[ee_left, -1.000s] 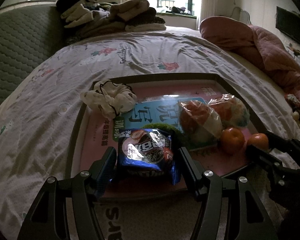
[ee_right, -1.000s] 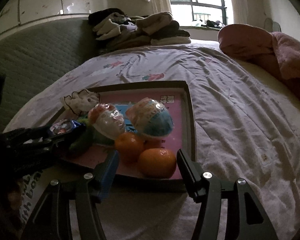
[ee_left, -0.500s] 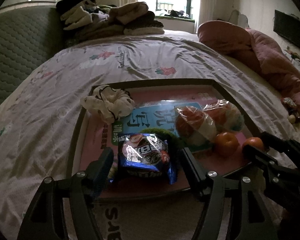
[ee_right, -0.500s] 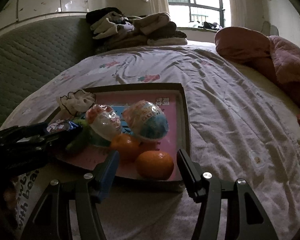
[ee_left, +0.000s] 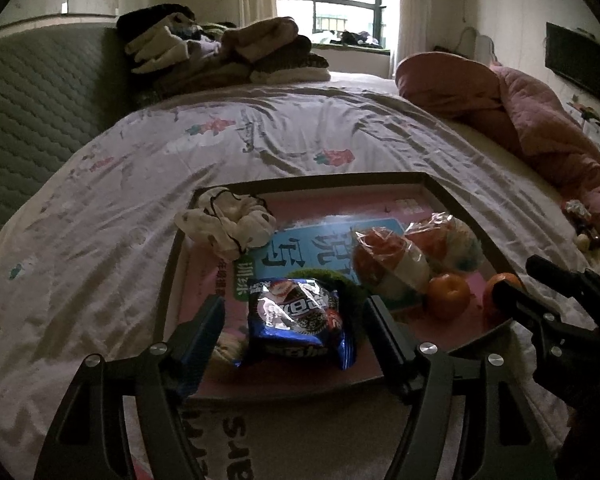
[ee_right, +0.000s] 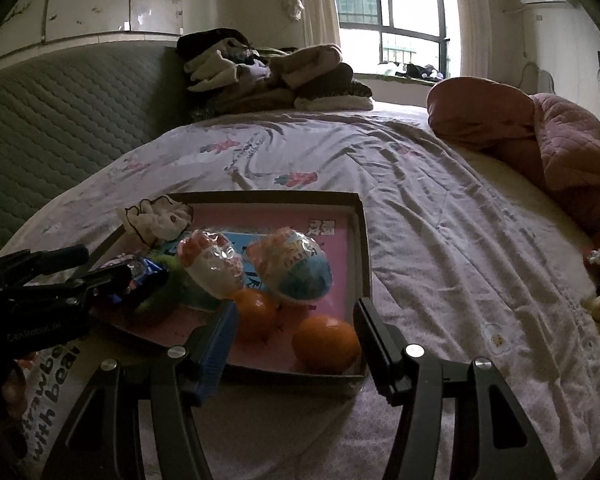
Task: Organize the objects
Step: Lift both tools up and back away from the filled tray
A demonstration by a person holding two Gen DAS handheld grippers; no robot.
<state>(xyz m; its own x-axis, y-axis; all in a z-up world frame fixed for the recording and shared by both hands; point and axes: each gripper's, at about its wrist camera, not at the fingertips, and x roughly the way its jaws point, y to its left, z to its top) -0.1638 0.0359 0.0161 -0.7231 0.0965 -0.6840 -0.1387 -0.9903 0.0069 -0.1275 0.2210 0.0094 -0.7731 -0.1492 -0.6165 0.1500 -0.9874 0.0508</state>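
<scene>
The blue snack packet lies flat in the near left part of the shallow tray on the bed, straight ahead of the left tool and between its fingers, its long side running across from one finger to the other. That tool's jaws have just been opening and now stand wide, a clear gap showing on each side of the packet, so nothing is gripped. The right tool is half open and empty, pointed at the tray's near right corner, where one orange sits between its fingers (a second orange lies just left of it). The left hand is plainly the nearer one to the packet; the right is nearer to the oranges
</scene>
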